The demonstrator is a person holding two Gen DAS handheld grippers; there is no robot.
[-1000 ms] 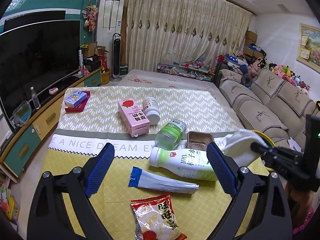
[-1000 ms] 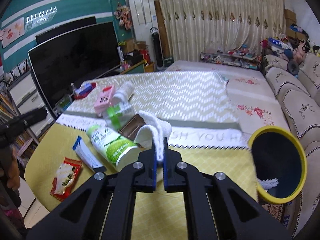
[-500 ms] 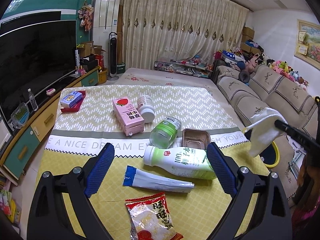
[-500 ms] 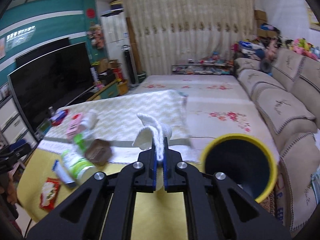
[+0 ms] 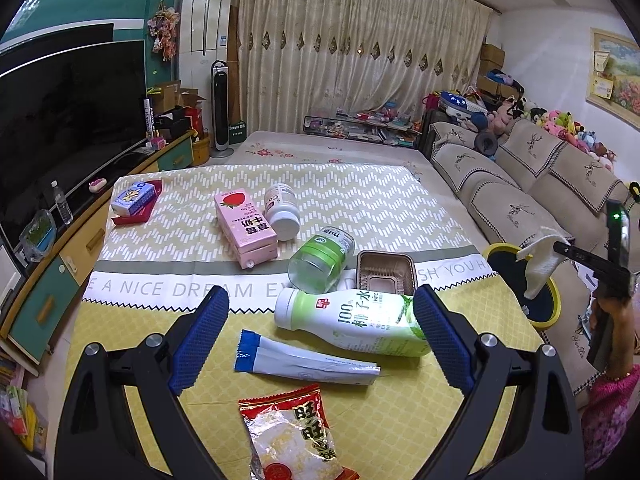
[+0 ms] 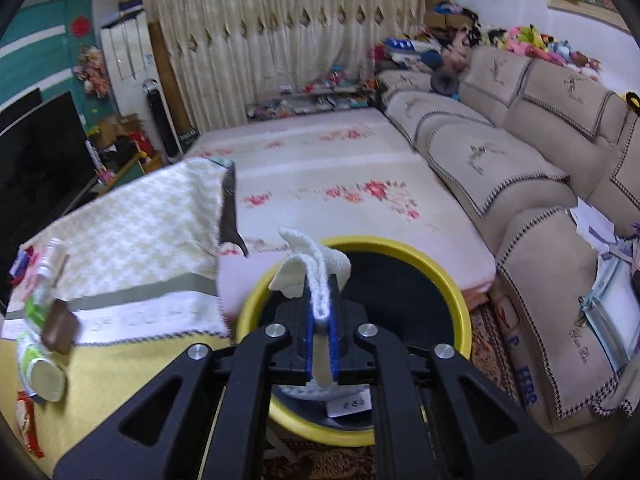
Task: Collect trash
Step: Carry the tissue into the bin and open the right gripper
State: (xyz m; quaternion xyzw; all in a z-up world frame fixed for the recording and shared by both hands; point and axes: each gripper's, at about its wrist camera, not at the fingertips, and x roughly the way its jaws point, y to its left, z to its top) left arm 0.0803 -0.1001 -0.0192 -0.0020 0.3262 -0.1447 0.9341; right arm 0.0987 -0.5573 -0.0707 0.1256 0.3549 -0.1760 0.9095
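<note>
One claw, the right [image 6: 321, 316], has carried its clamped tissue [image 6: 310, 270] over the yellow bin [image 6: 460, 300]; left claw [image 5: 320, 340] gapes.

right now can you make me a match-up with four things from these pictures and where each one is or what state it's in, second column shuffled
Things:
1. white tissue
2. yellow-rimmed bin
3. pink strawberry milk carton
4. left gripper

Places or states:
A. lying beside a white jar
B. open above the table
C. on the floor between table and sofa
D. pinched in the right gripper

Pairs: 1-D, 2-C, 3-A, 4-B
</note>
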